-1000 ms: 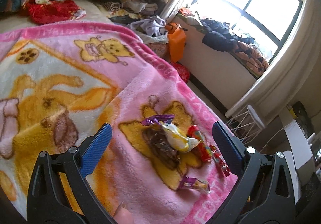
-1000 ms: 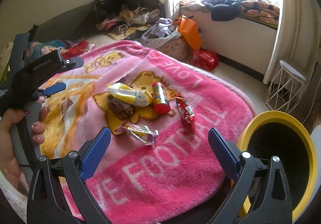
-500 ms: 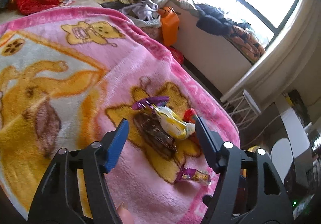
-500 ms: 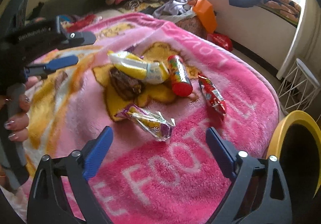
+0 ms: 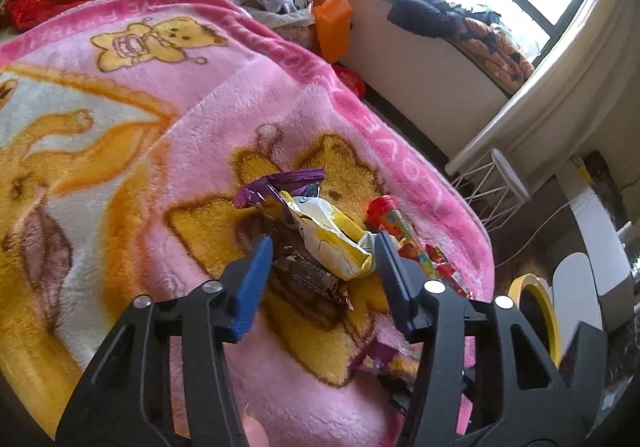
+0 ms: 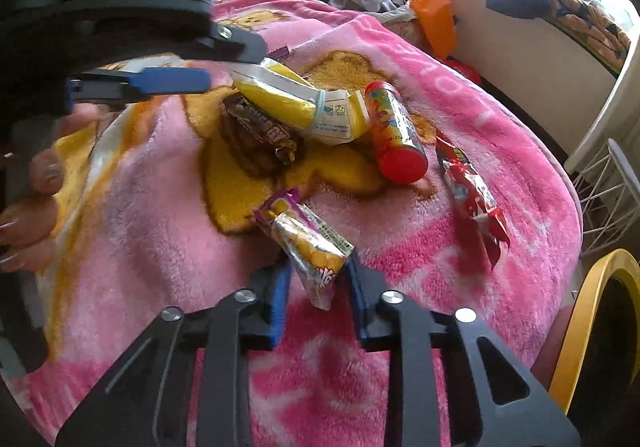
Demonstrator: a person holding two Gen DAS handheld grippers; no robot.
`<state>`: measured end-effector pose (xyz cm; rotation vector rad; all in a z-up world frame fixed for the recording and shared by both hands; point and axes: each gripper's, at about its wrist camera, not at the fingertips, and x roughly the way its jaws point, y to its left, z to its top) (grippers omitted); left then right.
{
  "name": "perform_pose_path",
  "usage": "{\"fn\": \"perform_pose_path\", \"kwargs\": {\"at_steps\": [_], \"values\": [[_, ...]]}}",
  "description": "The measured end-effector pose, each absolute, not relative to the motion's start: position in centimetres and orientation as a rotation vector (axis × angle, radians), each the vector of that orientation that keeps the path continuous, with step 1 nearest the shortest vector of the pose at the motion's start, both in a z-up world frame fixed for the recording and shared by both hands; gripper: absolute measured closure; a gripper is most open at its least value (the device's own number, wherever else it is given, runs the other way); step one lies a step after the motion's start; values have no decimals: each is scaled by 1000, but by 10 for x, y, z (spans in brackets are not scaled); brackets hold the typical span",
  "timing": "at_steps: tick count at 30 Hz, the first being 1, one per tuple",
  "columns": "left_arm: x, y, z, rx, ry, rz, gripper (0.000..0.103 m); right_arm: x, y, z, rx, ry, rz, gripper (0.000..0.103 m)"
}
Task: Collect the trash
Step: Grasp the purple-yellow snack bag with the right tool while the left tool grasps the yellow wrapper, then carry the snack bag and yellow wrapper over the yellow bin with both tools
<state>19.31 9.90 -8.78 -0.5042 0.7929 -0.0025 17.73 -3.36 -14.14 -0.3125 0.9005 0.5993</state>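
Observation:
Several pieces of trash lie on a pink blanket point(image 6: 460, 95). My left gripper point(image 5: 322, 243) is open, its jaws on either side of a yellow-white wrapper point(image 5: 332, 235) that lies over a brown chocolate wrapper point(image 5: 308, 271). My right gripper point(image 6: 316, 267) has closed in around the near end of a purple-yellow snack wrapper point(image 6: 308, 243); its pads look to be touching it. A red candy tube point(image 6: 394, 131) and a red wrapper point(image 6: 470, 195) lie to the right. The left gripper point(image 6: 176, 81) also shows in the right wrist view, above the brown wrapper point(image 6: 260, 131).
A yellow-rimmed black bin point(image 6: 592, 323) stands at the bed's right edge, also in the left wrist view point(image 5: 536, 311). A white wire stool point(image 5: 496, 183) and an orange bag point(image 5: 332, 23) stand by the window wall. Clothes are piled at the back.
Both grippers moved forward and down to the trash and narrowed. The right jaws closed in on the purple-yellow wrapper. The left jaws came around the yellow-white wrapper.

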Motion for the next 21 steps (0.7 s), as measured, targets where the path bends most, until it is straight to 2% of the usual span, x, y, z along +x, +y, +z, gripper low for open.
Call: {"fn": "perform_pose_path", "kwargs": {"at_steps": [3,4,8,21], "values": [[201,95,-92,-511,804,-5,71,172,-40,-141,-282,905,600,85],[203,93,-93,-511,808,-3,79,169,-42,-140,-276,905,599,85],[205,87,-95,-512,811,14,85,160,-49,-132,-242,893,603,86],[166,74,-75,-442,761,-16,92,146,-87,-114,-117,884,604,86]]}}
